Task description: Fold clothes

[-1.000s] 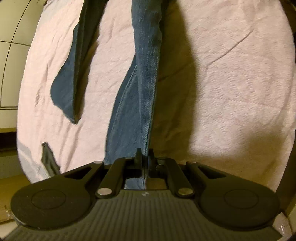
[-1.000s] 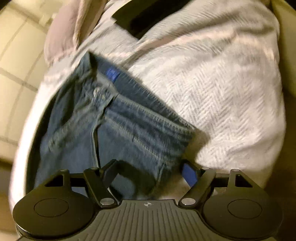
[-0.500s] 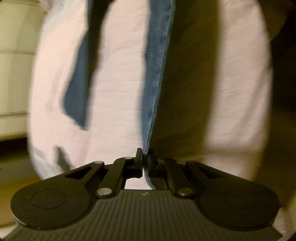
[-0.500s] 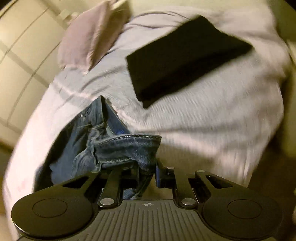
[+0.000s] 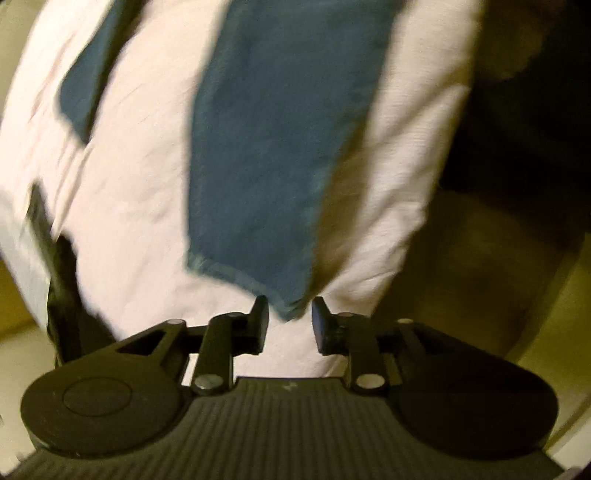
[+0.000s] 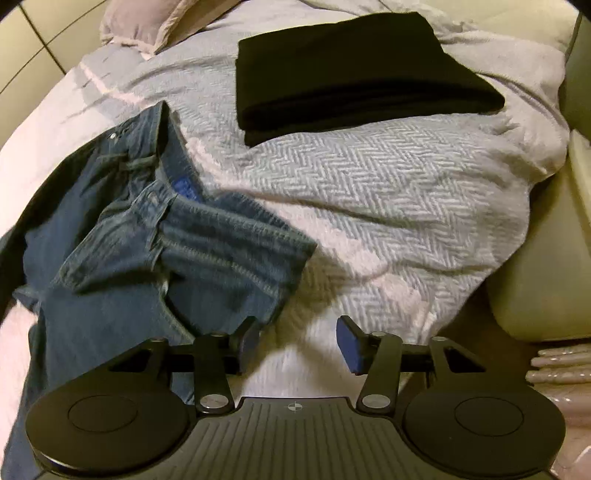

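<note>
both tools spread, just opening; blurred jeans (image 5: 266, 147) hem between left tool (image 5: 290, 321) tips.

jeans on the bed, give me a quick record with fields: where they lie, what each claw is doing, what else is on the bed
surface: bed cover, pale, herringbone weave
jeans: jeans lie rumpled, waistband end in the right wrist view, a leg hem in the left wrist view
left claw: left claw has just been opening; hem corner sits between the pads, not pressed
right claw: right claw has just been opening, nothing between its pads, waistband to its left
other items: folded black garment farther back; pillow at the far left corner
fold: not yet done
</note>
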Demonstrator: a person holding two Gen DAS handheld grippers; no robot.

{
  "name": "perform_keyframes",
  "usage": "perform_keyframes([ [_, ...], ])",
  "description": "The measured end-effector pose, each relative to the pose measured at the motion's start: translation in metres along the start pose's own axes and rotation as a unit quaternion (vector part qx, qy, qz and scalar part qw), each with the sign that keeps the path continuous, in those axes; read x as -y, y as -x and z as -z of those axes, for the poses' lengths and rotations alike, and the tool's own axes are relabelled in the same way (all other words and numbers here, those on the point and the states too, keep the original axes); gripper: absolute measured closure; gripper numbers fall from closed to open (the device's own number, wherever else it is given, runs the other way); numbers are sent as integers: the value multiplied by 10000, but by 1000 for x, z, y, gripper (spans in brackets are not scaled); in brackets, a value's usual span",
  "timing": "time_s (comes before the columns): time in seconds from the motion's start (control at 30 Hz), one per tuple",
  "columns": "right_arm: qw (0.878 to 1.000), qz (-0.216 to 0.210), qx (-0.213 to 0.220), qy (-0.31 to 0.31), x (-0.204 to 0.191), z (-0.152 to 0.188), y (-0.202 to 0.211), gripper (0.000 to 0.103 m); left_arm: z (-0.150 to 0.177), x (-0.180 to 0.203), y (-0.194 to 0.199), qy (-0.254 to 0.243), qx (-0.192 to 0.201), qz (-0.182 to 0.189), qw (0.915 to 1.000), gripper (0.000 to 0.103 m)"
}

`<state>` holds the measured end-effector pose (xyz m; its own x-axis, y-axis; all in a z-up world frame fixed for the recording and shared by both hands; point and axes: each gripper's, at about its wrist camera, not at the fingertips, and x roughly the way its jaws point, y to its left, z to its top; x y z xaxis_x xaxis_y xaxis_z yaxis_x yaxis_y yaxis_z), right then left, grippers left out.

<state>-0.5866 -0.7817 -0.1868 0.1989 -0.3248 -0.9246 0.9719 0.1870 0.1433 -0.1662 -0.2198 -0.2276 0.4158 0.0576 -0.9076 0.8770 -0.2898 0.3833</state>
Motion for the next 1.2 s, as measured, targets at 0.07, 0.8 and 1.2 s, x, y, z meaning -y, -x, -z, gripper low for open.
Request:
perform_keyframes([
  [0.07,10000,-5,48,58,-11,7,9,53,6,-23,-5,473,37,-91,9988,75],
  [0.8,9712,-932,-865,2016,-269,83,-16,50,6,-170,-99,727,1147,1215,9833,97],
  [1.2,9625,-944,-692,2447,-301,83,-7,49,-13,-196,-103,330,843,1021,9906,84],
])
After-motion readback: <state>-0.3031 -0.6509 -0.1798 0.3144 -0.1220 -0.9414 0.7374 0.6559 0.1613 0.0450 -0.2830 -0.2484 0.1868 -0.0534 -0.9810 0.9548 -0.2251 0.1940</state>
